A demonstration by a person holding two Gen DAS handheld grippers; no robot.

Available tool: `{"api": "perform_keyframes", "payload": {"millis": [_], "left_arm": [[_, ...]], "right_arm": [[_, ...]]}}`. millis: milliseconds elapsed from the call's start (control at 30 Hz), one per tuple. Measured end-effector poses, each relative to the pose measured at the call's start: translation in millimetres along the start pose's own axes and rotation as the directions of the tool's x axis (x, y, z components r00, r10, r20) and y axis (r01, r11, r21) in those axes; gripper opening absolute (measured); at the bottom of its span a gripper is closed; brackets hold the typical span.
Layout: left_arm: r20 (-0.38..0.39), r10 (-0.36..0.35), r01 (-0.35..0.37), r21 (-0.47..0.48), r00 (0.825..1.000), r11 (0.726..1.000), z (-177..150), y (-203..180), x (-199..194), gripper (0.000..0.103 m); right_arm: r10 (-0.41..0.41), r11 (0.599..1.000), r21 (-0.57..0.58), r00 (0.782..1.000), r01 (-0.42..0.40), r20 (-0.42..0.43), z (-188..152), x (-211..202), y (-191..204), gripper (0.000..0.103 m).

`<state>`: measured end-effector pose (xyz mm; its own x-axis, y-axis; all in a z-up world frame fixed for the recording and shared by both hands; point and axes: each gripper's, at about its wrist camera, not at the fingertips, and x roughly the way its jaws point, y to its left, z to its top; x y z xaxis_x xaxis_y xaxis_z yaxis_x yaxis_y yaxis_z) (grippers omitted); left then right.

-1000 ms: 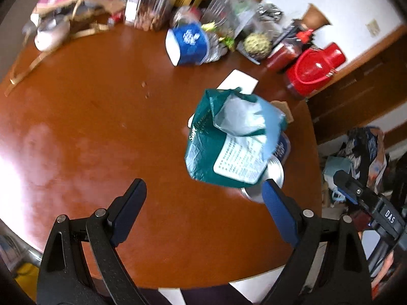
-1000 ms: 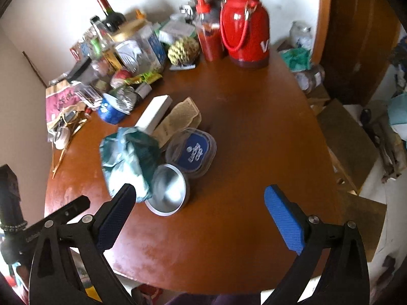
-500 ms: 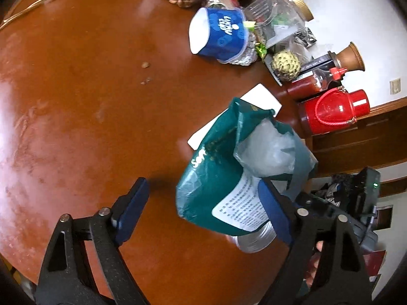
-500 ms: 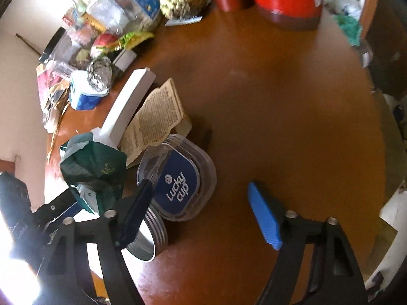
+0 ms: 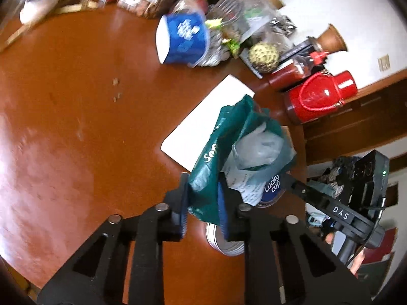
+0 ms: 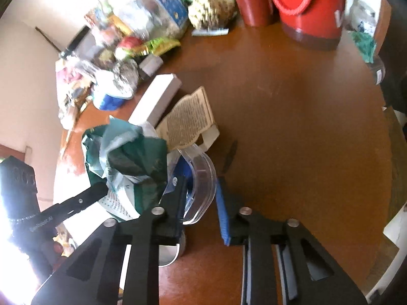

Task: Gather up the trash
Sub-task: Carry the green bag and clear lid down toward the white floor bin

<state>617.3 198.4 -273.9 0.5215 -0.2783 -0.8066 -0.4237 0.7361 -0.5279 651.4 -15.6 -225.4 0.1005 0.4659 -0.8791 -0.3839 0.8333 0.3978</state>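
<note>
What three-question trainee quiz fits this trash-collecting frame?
1. What sits between the pads of the left gripper?
2. True or false: the red thermos lies on its side.
3. The white box lies: A) beside the printed leaflet; B) inside the blue cup; C) on the thermos.
Key: 1. green bag, jaws closing on it; 2. false, it stands upright; 3. A.

Both tongs point steeply down, jaws closing: left tongs (image 5: 203, 203) nearly together, right tongs (image 6: 202, 203) slightly apart.
</note>
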Motion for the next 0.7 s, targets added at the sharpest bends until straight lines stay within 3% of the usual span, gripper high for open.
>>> {"api": "perform_keyframes", "payload": {"millis": [33, 233, 467, 700], "left_arm": [[0.008, 0.001, -0.001, 0.016, 1.0, 1.0, 0.5, -2.5, -4.8, 0.008], [0.087, 0.049, -0.061, 0.141, 0.995, 0.988, 0.7, -19.3, -46.2, 0.006], [0.187, 0.107, -0.156, 0.27, 0.976, 0.95, -9.8, -20.5, -101.9, 0.006], [0.276, 0.101, -0.202, 0.367, 0.956, 0.908, -35.1, -13.9, -165.8, 0.006]], "right_arm": [[-0.02, 1.0, -0.01, 1.0, 0.02, 0.014, -2.2, -5.3, 1.7, 0.017], [-0.11, 0.993, -0.025, 0.988, 0.113, 0.105, -16.4, -23.0, 23.0, 0.016], [-0.179, 0.984, 0.042, 0.962, 0.174, 0.205, -43.7, -57.9, 40.6, 0.016], [-0.235, 0.972, 0.088, 0.904, 0.218, 0.358, -79.4, -105.4, 79.5, 0.016]]}}
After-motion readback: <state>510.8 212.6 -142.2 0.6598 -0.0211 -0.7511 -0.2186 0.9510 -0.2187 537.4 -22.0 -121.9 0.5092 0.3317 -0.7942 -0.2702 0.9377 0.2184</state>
